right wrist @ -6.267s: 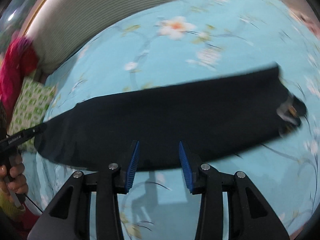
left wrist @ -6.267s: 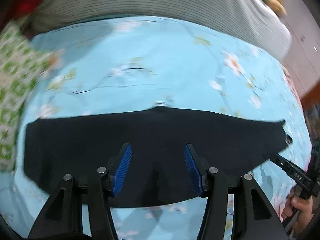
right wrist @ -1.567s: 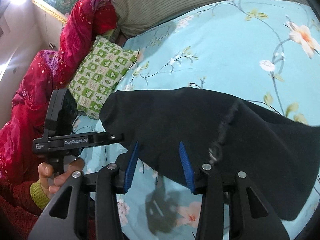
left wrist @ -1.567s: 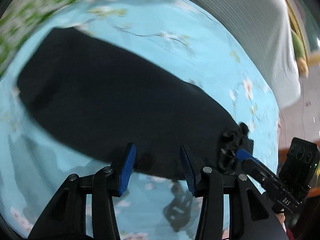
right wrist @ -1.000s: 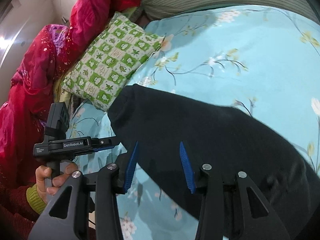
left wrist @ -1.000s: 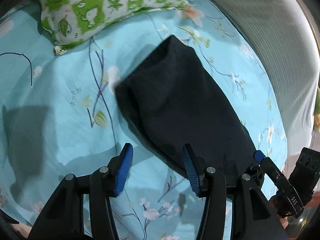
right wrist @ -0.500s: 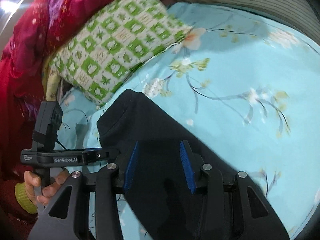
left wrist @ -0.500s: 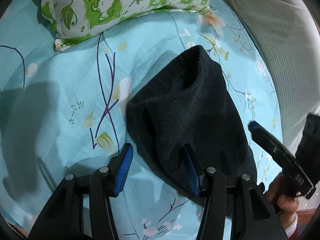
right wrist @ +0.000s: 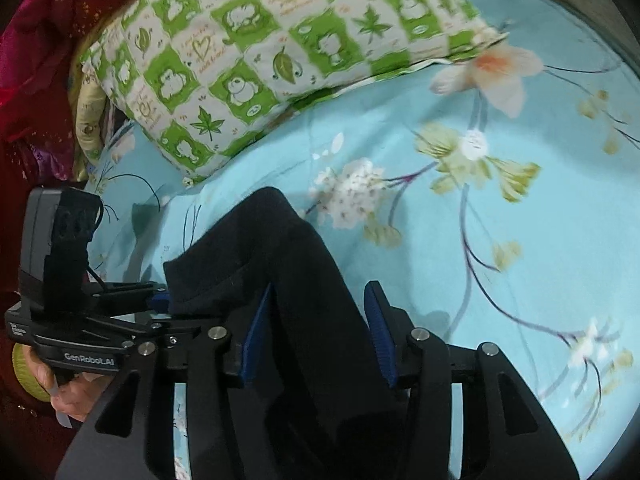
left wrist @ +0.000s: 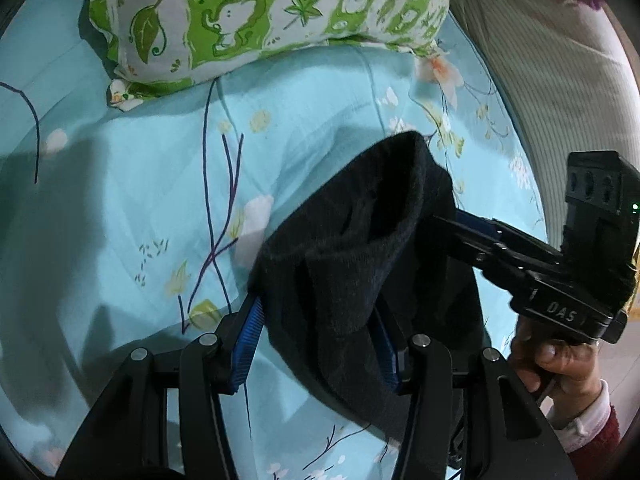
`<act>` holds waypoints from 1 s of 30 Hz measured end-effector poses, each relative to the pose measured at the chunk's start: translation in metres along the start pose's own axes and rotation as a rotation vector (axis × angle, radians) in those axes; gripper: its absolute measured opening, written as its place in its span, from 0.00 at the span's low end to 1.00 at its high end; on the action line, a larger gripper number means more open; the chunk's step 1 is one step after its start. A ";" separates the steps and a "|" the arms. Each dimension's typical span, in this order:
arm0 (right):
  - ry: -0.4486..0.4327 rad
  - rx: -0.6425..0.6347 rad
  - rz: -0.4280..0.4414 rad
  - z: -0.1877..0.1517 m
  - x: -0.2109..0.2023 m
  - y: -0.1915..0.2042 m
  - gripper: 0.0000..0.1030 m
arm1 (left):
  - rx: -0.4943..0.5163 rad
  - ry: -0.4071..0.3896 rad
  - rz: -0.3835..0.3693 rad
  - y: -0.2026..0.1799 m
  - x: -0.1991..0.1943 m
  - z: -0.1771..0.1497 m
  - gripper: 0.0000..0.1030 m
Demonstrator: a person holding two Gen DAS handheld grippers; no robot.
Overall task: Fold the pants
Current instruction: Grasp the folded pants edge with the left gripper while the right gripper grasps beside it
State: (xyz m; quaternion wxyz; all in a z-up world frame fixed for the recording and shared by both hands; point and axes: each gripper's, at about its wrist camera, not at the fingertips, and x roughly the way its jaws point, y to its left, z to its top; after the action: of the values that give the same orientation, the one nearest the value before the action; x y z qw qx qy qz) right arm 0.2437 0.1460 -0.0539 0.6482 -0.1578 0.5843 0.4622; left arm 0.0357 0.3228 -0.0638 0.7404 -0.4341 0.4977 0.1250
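Note:
The black pants (left wrist: 360,248) lie on a light blue flowered bedsheet (left wrist: 140,200), leg end toward the pillow. My left gripper (left wrist: 318,340) is open, its blue pads on either side of the near corner of the leg hem. My right gripper (right wrist: 318,328) is open too, the far corner of the same leg end (right wrist: 280,248) between its pads. In the left wrist view the right gripper (left wrist: 480,232) reaches in from the right and touches the fabric. In the right wrist view the left gripper (right wrist: 160,300) comes in from the left at the hem.
A green and white checked pillow (right wrist: 280,40) lies just beyond the leg end, and also shows in the left wrist view (left wrist: 260,12). Red clothing (right wrist: 36,60) is piled at the far left. A striped grey cushion (left wrist: 560,80) borders the bed at the right.
Both grippers have travelled along the pants to the leg end and closed in on it. The hem now sits between each gripper's pads and looks slightly raised.

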 end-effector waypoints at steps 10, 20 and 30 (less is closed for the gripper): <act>-0.015 -0.030 0.020 0.001 0.002 0.012 0.24 | 0.078 -0.042 0.018 -0.015 -0.004 -0.003 0.24; -0.229 0.039 0.063 -0.029 -0.071 0.021 0.21 | 0.259 -0.108 -0.106 -0.077 -0.054 -0.020 0.22; -0.477 0.150 0.063 -0.105 -0.158 0.014 0.21 | 0.471 -0.095 -0.228 -0.163 -0.074 -0.055 0.21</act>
State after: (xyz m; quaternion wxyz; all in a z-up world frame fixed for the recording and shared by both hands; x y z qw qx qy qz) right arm 0.1859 0.0102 0.0655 0.7627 0.0226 0.4522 0.4618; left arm 0.0666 0.2025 0.0759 0.8529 -0.2970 0.4254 -0.0582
